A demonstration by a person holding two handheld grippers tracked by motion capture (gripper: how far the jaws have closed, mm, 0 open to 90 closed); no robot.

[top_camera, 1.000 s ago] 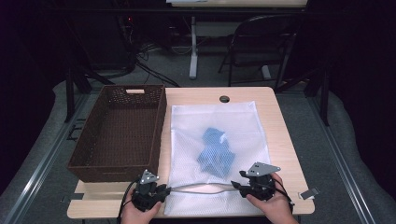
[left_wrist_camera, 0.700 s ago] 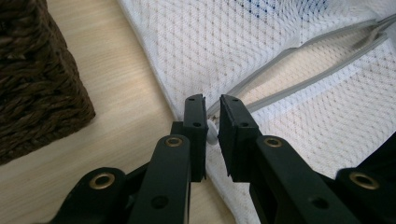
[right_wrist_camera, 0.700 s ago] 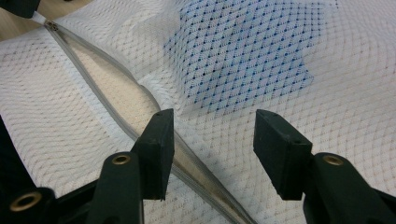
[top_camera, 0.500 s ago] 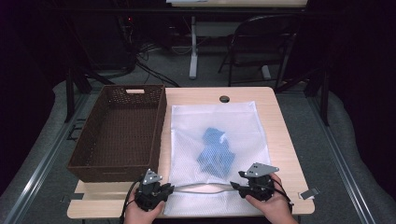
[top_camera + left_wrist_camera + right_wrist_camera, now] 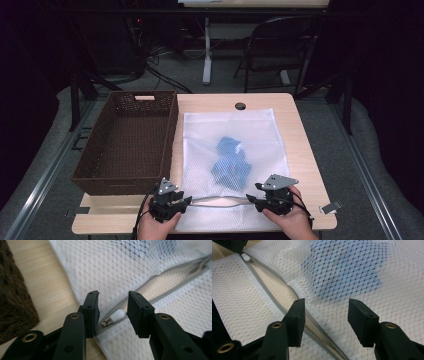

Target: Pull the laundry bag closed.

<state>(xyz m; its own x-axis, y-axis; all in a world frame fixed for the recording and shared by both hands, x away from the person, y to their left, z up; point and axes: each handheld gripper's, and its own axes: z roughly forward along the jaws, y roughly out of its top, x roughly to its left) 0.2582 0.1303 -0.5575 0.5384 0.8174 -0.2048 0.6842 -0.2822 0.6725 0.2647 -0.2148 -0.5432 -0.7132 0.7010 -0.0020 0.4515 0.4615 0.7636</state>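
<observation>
White zipper pull (image 5: 117, 315) between left gripper (image 5: 113, 312) (untouched)

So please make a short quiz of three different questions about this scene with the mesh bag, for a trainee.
1. True or false: the basket holds blue cloth.
2. What small white part lies between the jaws of the left gripper?
3. The zipper of the mesh bag is: A) open, B) fully closed, C) torn off.

Key
1. False: the blue cloth lies inside the mesh bag, and the basket beside it has nothing in it.
2. The zipper pull; the jaws have just been opening and do not press on it.
3. A: the table shows through the gap.
</observation>
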